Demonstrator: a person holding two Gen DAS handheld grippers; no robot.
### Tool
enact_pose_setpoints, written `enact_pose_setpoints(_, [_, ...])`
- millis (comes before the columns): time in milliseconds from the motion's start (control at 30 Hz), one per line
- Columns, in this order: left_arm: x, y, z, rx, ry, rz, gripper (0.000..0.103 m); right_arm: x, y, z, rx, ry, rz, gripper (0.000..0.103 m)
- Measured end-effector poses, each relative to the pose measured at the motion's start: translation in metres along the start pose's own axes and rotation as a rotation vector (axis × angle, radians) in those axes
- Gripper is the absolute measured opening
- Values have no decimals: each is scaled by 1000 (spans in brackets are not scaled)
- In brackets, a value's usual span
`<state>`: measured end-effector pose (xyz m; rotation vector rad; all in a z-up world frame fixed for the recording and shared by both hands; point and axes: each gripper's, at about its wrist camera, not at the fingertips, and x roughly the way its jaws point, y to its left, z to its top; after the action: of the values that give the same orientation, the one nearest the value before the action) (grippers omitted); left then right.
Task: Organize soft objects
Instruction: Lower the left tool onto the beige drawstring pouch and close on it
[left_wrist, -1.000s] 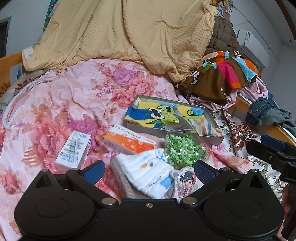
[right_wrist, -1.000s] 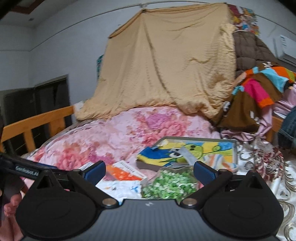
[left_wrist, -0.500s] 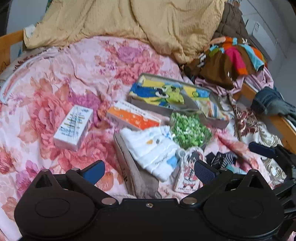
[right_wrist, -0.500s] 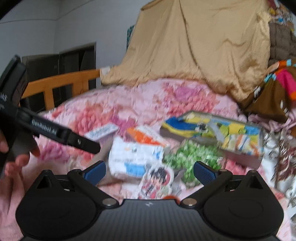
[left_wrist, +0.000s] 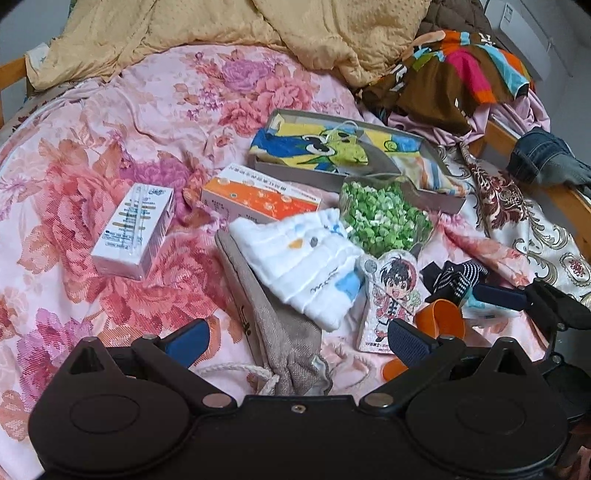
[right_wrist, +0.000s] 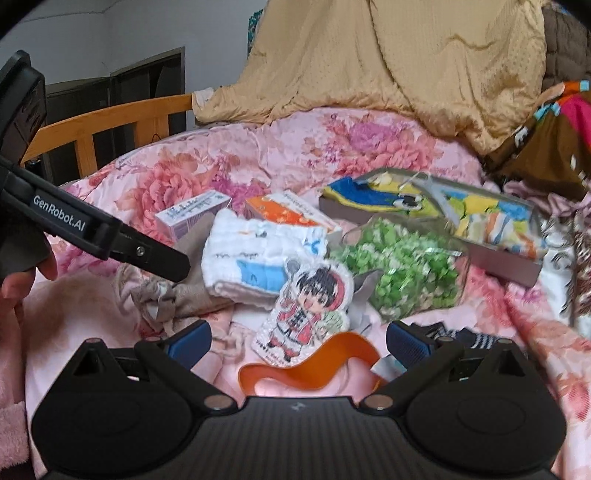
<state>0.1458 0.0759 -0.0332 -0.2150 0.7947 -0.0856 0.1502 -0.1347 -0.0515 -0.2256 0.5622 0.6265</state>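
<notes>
White folded cloth (left_wrist: 301, 254) lying atop grey-brown drawstring pouch (left_wrist: 273, 325); striped socks (left_wrist: 454, 278) just right.

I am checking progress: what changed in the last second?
Both hand-held grippers, left and right, tipped down and came closer over the white folded cloth and cartoon-boy packet, open, holding nothing. The items on the floral quilt did not move.

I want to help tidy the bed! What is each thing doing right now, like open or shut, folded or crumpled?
left gripper: open, empty
right gripper: open, empty
white cloth: folded
gray drawstring bag: lying flat, limp
flat gray box: open, cloths inside
orange box: shut
</notes>
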Motion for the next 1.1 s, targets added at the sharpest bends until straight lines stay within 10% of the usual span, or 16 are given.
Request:
enact_pose_setpoints(833, [50, 6, 1, -28, 134, 19, 102, 29, -26, -21, 184, 119, 104, 103])
enact_pose_setpoints(1100, [53, 4, -1, 14, 129, 20, 88, 29, -17, -22, 139, 145, 127, 103])
